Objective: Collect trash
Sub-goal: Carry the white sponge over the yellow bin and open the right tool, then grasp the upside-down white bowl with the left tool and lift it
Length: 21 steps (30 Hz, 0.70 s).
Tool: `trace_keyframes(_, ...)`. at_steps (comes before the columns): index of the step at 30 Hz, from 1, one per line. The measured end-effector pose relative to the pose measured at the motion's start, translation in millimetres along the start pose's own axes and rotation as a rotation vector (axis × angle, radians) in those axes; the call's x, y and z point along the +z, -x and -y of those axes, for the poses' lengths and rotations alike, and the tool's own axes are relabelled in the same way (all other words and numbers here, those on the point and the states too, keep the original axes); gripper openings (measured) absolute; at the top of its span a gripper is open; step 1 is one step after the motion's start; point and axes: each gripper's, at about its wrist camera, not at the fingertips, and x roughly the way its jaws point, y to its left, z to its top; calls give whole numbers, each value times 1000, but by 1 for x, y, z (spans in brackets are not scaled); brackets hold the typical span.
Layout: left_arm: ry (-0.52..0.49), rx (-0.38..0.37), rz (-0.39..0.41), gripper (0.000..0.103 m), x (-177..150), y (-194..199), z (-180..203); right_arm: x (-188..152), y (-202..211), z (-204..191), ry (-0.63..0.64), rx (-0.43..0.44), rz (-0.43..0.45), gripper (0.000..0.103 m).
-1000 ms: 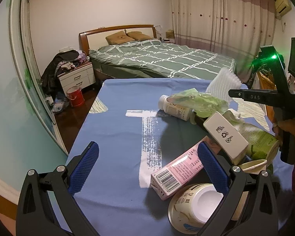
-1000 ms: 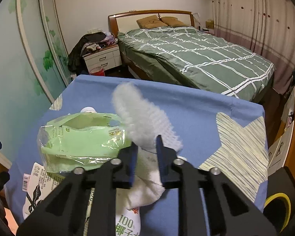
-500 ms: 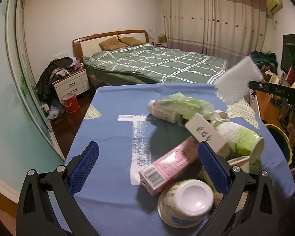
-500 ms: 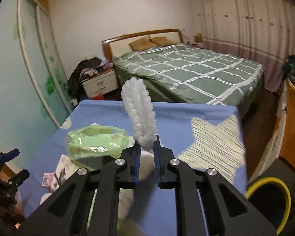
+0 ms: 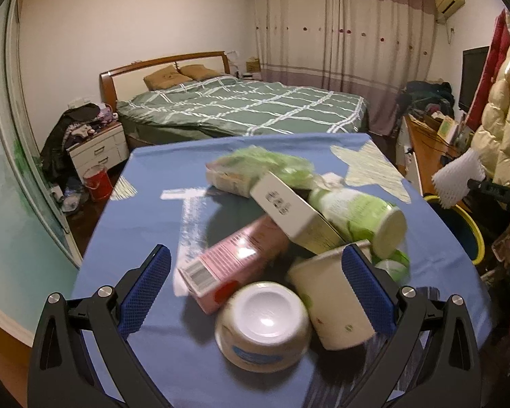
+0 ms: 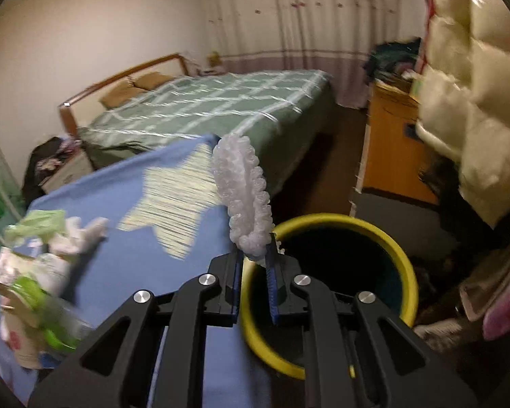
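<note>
On the left, the left gripper (image 5: 255, 282) hangs low over the near end of the blue cloth-covered table (image 5: 146, 183), its blue-padded jaws spread wide with nothing pressed between them. Framed between those jaws lies the heap of trash yet to be collected: a pink rectangular drink carton (image 5: 227, 261) on its side, an upturned white plastic tub with a blue label (image 5: 263, 326), and a cream paper cup (image 5: 333, 299) lying beside the right pad. Just behind them a white cardboard box (image 5: 289, 210) leans on a green-and-white cylindrical container (image 5: 360, 214), with a crumpled green plastic bag (image 5: 272, 163) farther back.

Further right, past the table's edge, the right gripper (image 6: 253, 265) has its jaws nearly closed on the lower end of a white foam fruit-net sleeve (image 6: 243, 193), which stands up curved above the pads. Directly beyond the fingertips sits the round yellow-rimmed waste bin (image 6: 401, 261) with a dark inside, on the floor beside the table.

The step in hand looks to be the carry to the bin: the sleeve is held over the near rim, not yet let go. The next move probably calls for bringing the jaws a little further over the bin's mouth and then spreading them so the light foam drops inside and does not catch on the rim. After that, the left gripper seems well placed to close on the carton or the cup.
</note>
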Motion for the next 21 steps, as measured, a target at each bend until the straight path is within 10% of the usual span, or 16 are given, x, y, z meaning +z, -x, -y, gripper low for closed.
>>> trace_keyframes(11, 6, -21, -46, 99, -23, 1, 4, -31, -22, 14, -67, -17, -70, 37)
trace_keyframes(21, -28, -61, -93, 98, -43, -13, 2, -44, -8, -13, -52, 89, -63, 38)
